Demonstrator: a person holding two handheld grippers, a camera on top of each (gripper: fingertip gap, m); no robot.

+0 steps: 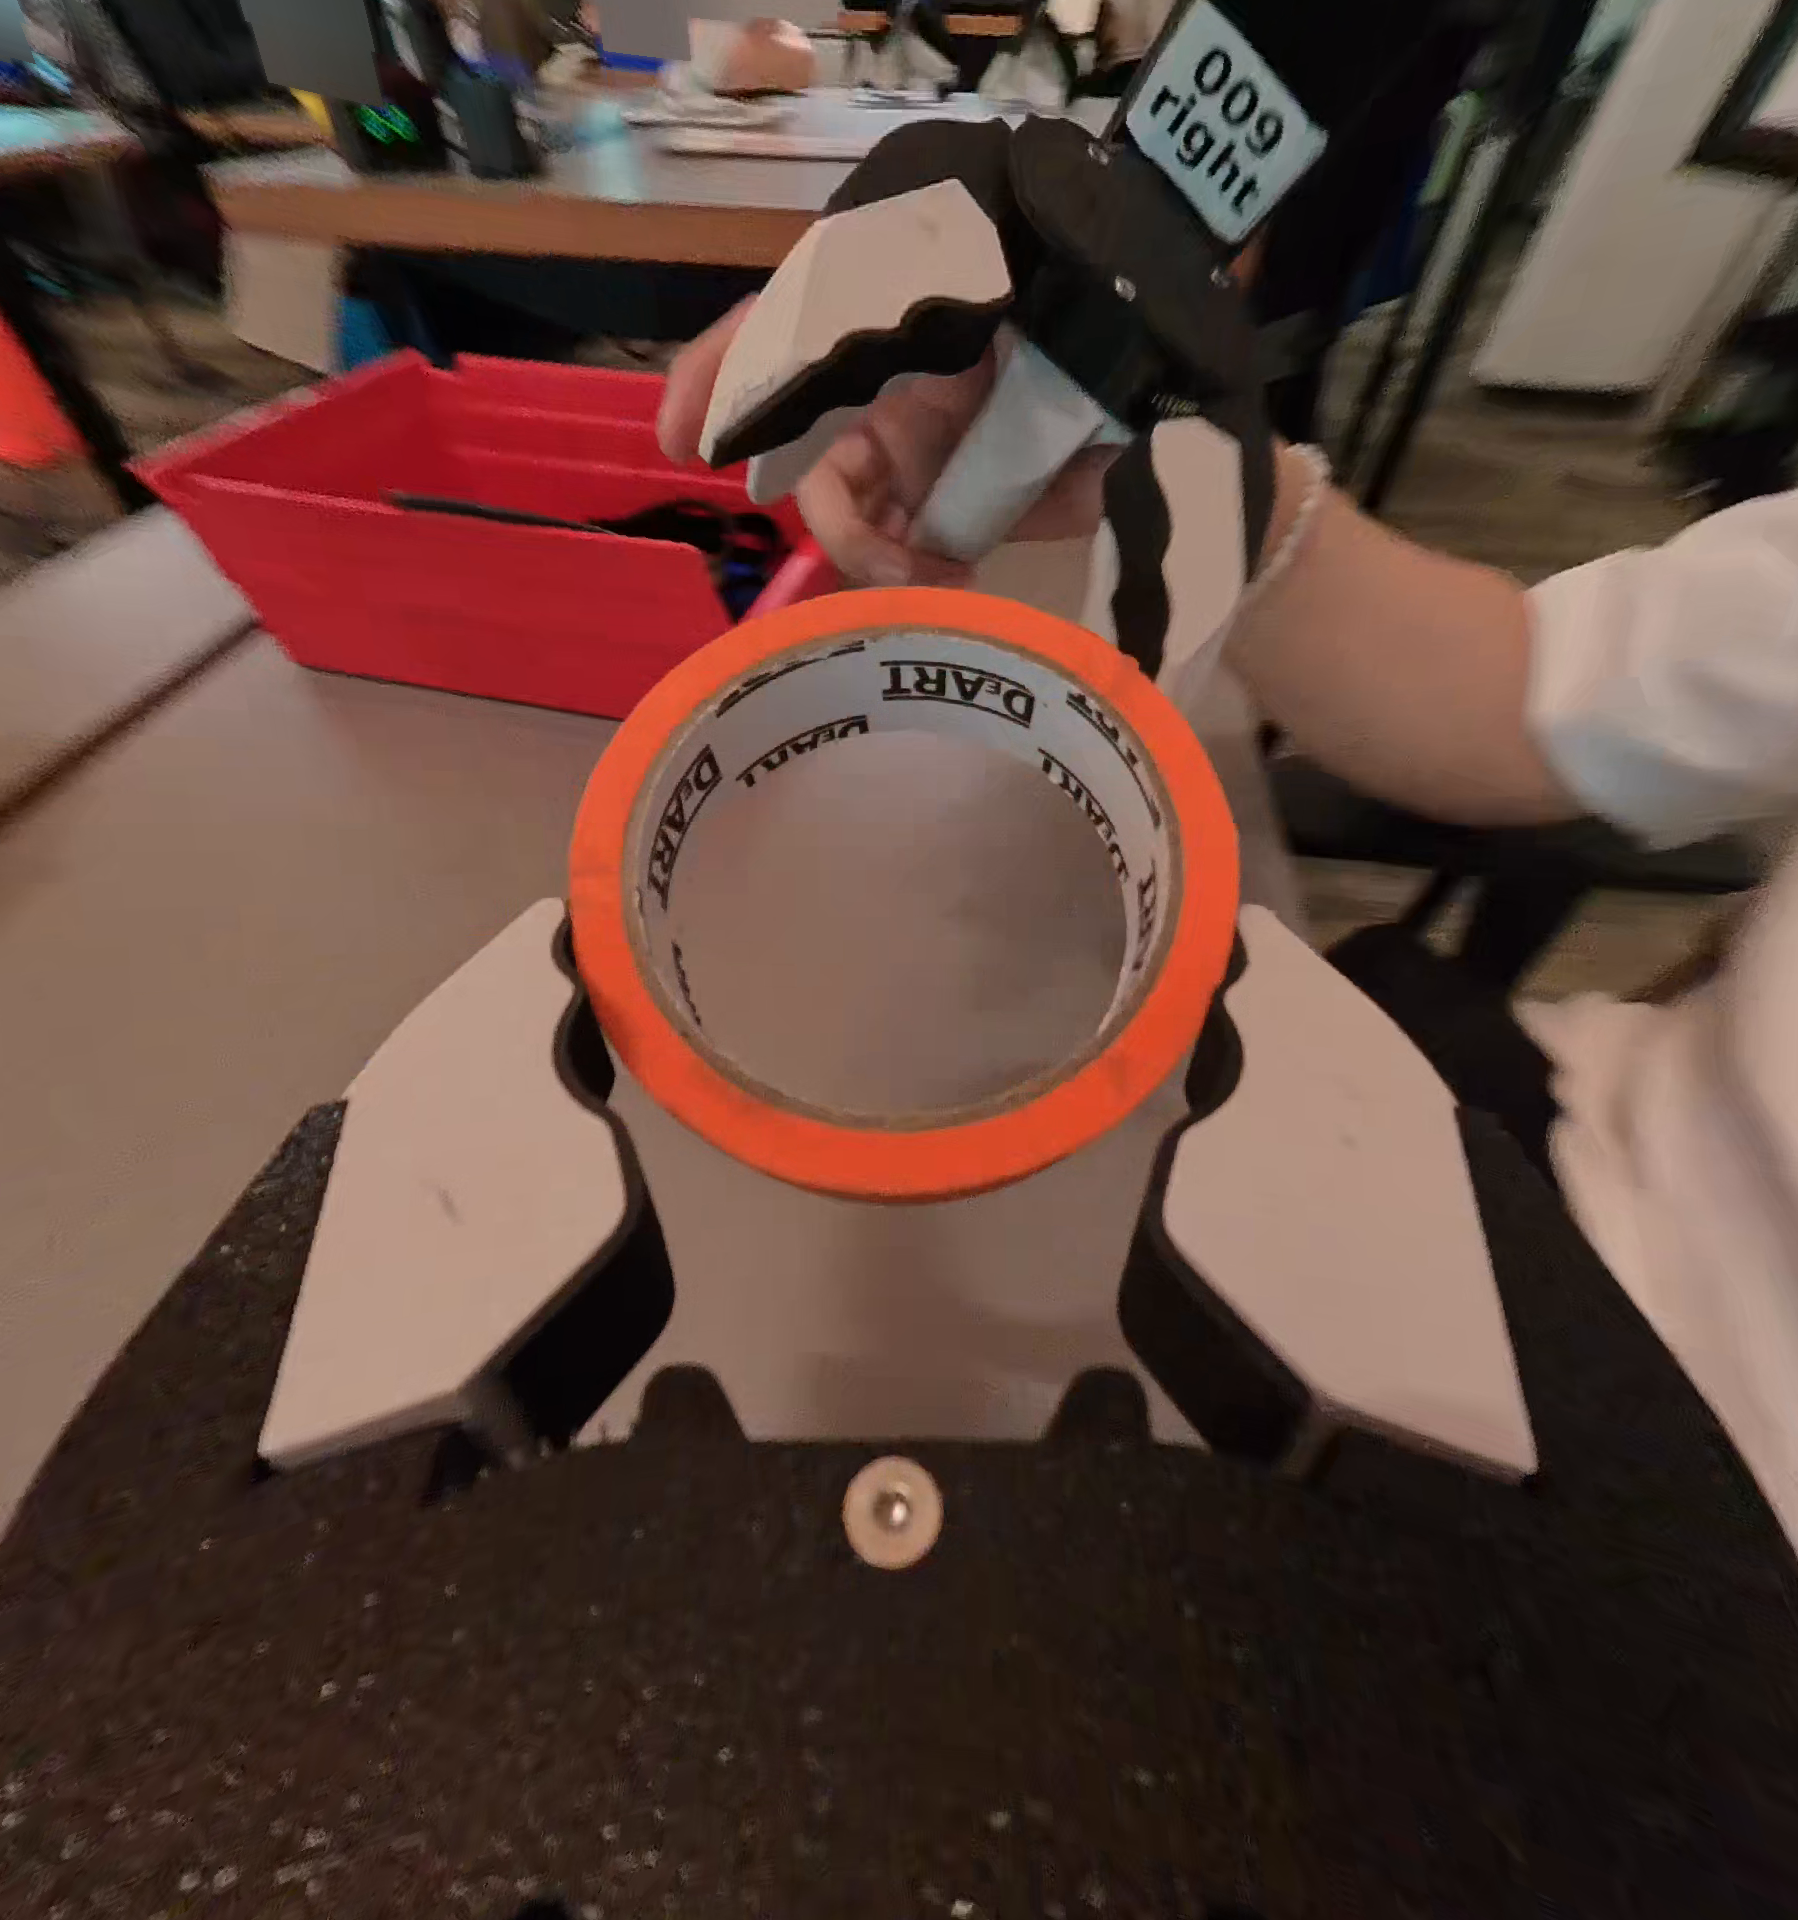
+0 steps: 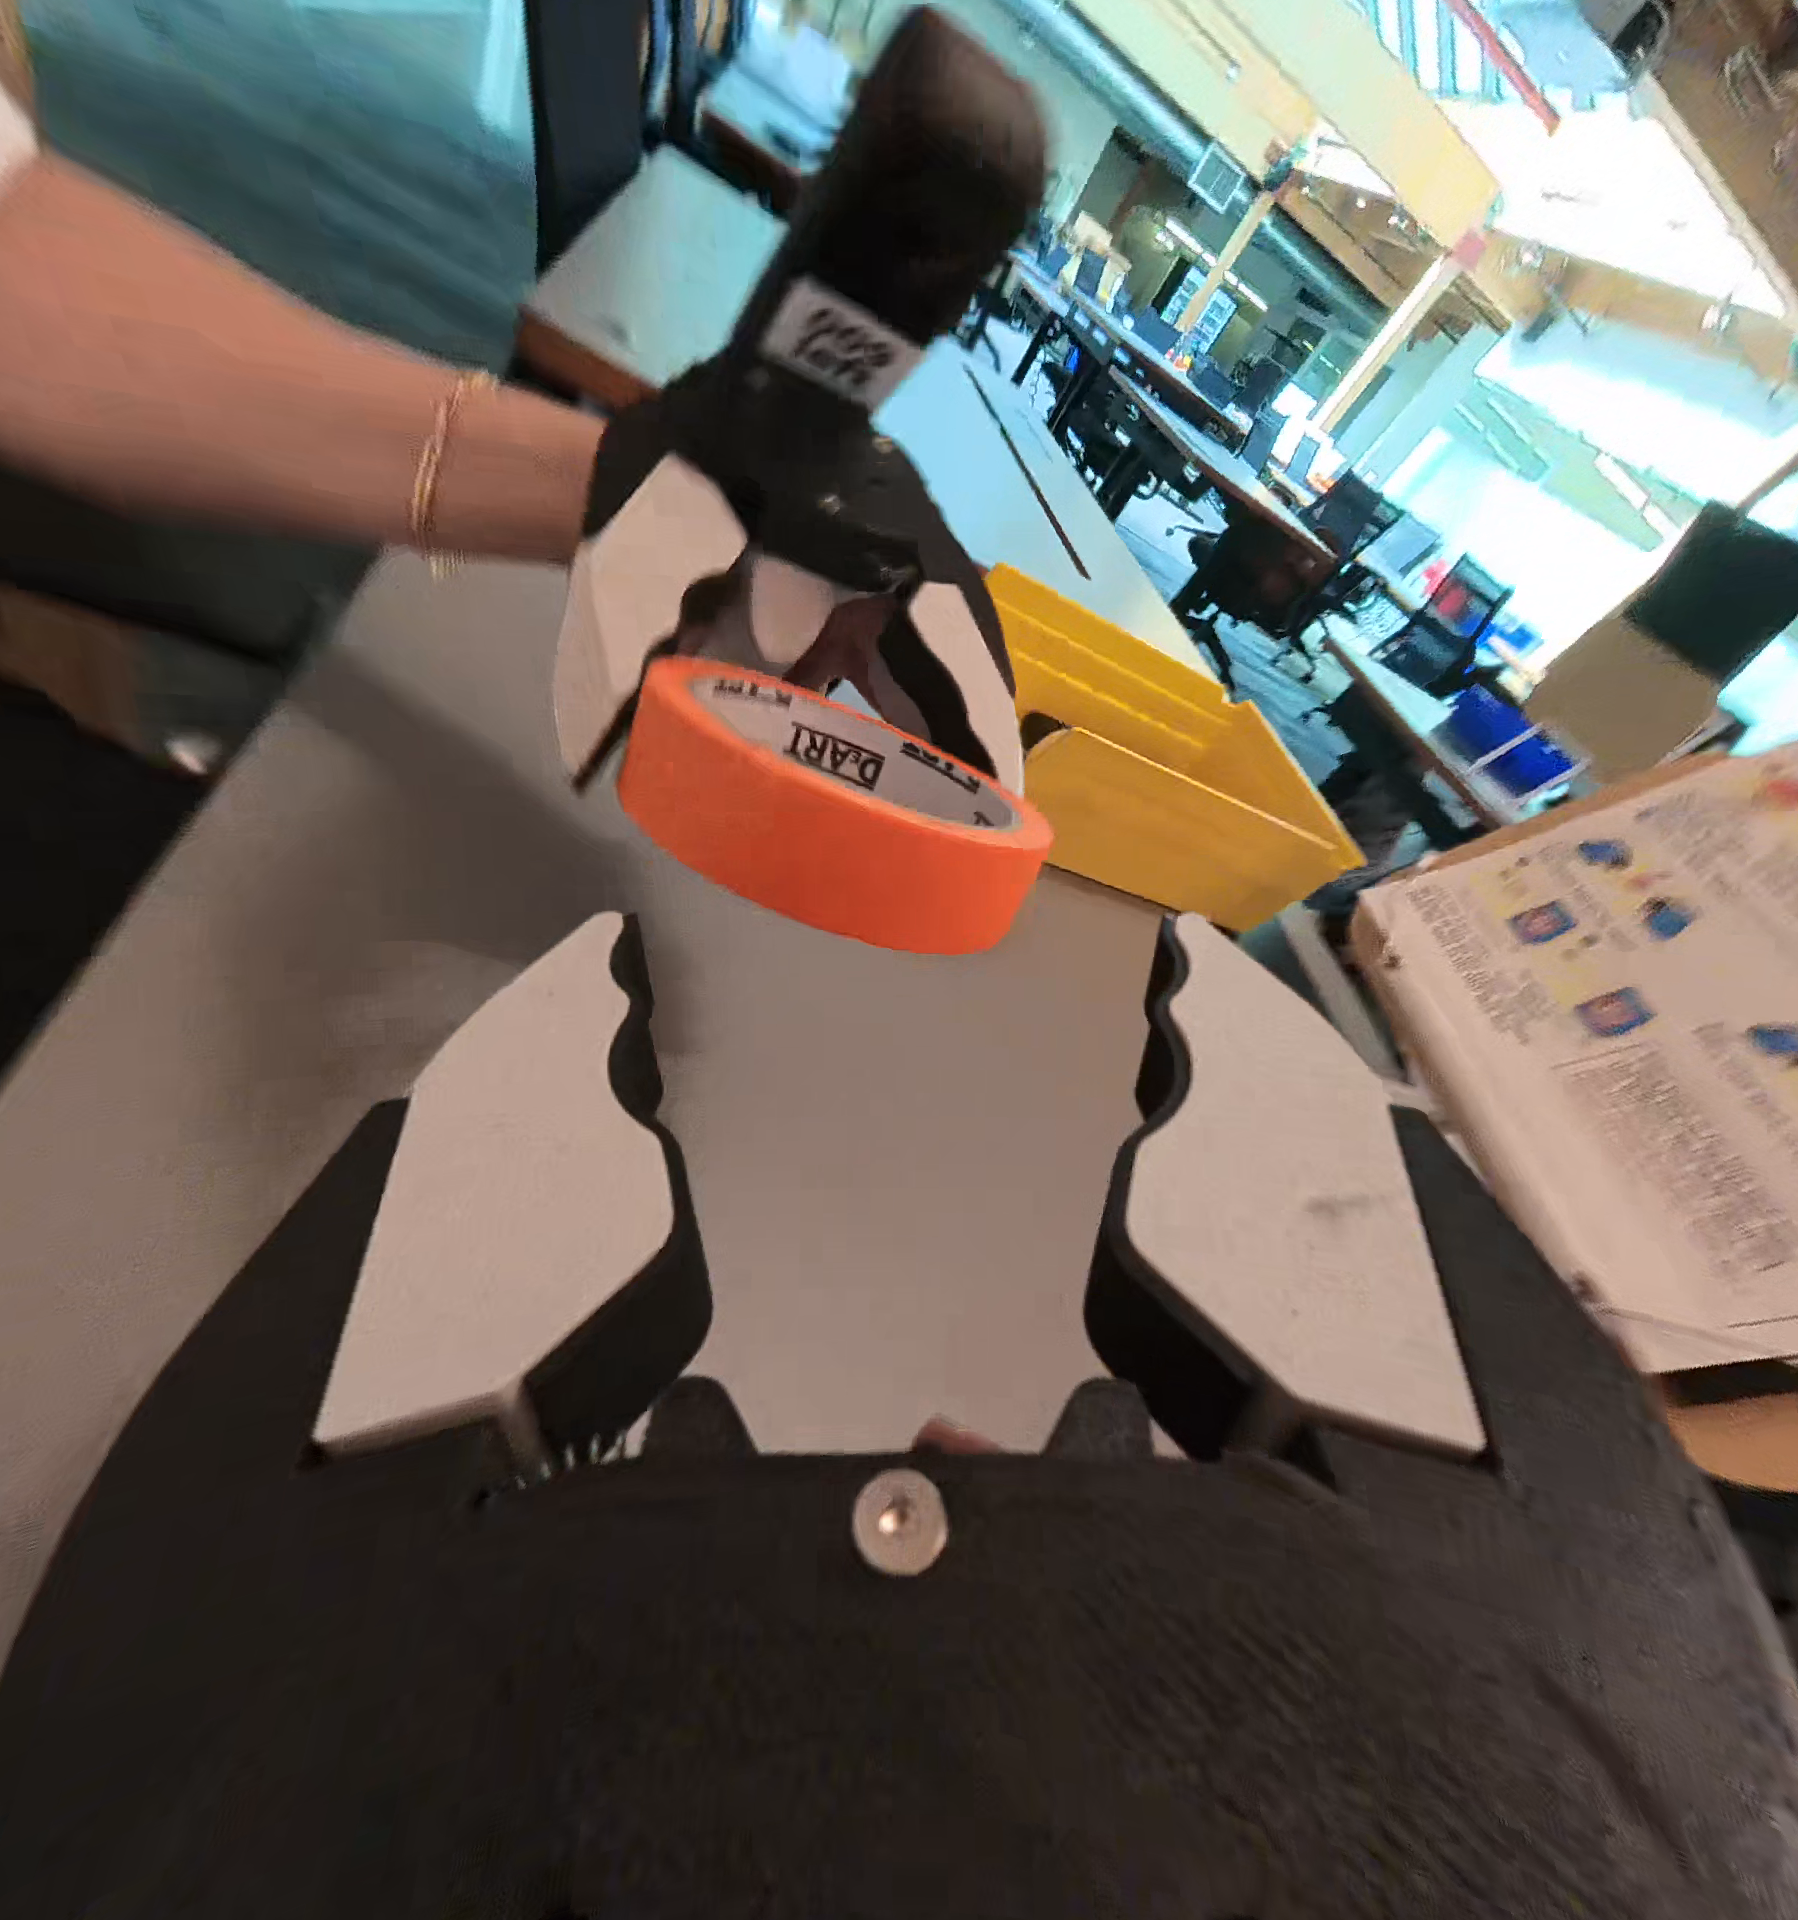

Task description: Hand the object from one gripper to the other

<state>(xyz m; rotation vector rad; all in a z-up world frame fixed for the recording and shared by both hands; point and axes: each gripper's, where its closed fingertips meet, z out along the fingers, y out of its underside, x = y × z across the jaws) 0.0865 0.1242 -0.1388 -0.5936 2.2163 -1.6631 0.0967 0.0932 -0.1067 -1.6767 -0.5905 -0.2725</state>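
Note:
An orange roll of tape [image 1: 874, 1158] with a white inner core is clamped by its sides between the fingertips of my left gripper [image 1: 900, 935], held above the grey table [image 1: 199, 935]. My right gripper [image 2: 895, 935] is open and empty, its fingertips just short of the tape [image 2: 833, 862], on either side of its near edge. The right gripper also shows in the left wrist view [image 1: 905, 416], above and beyond the tape, held by a hand. In the right wrist view the left gripper [image 2: 801, 758] comes in from the upper left, shut on the tape.
A red bin [image 1: 438, 582] with dark items inside stands on the table beyond the tape. A yellow bin [image 2: 1165, 821] stands behind the tape in the right wrist view. Printed sheets [image 2: 1653, 1039] lie at the right. Desks and chairs fill the background. The tips of one gripper are about 6 cm away from the tips of the other.

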